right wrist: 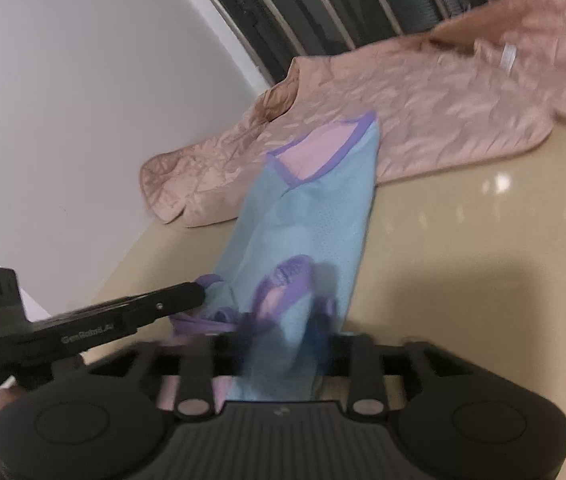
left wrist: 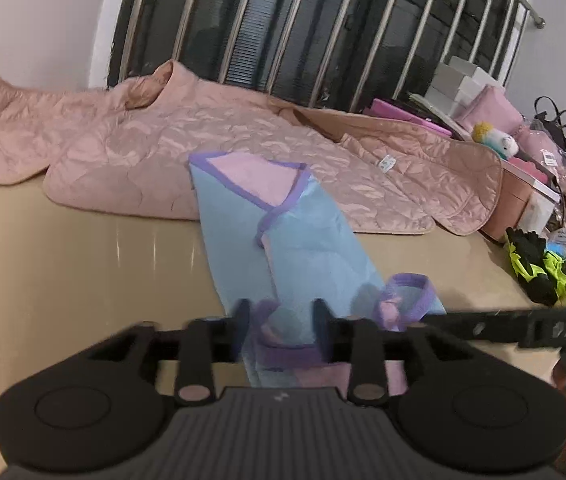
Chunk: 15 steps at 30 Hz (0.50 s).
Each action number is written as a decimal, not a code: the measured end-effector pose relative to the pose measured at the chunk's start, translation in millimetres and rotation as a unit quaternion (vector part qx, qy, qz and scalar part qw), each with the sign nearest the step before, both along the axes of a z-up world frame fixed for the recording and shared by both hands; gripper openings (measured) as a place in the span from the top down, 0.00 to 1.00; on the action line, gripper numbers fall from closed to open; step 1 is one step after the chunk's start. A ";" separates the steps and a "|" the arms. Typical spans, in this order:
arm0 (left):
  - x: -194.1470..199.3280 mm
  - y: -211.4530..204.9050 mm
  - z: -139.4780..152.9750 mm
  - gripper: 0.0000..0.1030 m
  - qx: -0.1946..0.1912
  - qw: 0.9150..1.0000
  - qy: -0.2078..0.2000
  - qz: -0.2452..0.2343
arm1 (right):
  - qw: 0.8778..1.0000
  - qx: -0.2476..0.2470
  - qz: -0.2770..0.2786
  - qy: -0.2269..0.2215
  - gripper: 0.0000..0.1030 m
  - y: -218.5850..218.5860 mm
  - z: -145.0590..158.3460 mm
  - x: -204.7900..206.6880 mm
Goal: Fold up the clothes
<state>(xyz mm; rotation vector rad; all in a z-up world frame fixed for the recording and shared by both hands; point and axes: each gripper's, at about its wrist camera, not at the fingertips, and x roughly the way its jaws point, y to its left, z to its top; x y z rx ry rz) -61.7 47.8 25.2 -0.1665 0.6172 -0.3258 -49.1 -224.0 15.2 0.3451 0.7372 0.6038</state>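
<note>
Blue top down flat on the worktop as a long thin strip, likely so the next fold can go end to end. Far end of the blue top resting on the pink jacket. Near end bunched up, with purple edges, right at both sets of jaws.

Left gripper at that near end, jaws spread, cloth loose between them, not pinched. Right gripper just beside it at the same end, jaws spread too, cloth between them, though blurry.

Bare worktop along both long sides of the blue top, so plenty of room to lift and fold. Pile of small things off to the right of the blue top, by the worktop edge: best kept clear of.
</note>
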 end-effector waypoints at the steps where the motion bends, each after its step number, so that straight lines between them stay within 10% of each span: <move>1: -1.9 0.7 1.2 0.64 -0.004 1.000 -0.002 -0.005 | 1.000 -0.008 -0.004 -0.010 0.58 -1.0 6.6 -2.9; 9: -1.4 6.9 -3.2 0.64 -0.016 1.000 0.015 0.011 | 0.996 -0.047 0.038 -0.059 0.60 31.4 38.1 -0.7; 15: -5.2 9.0 -4.9 0.64 -0.010 1.000 0.015 0.007 | 0.994 -0.113 0.014 -0.004 0.96 59.3 3.8 25.0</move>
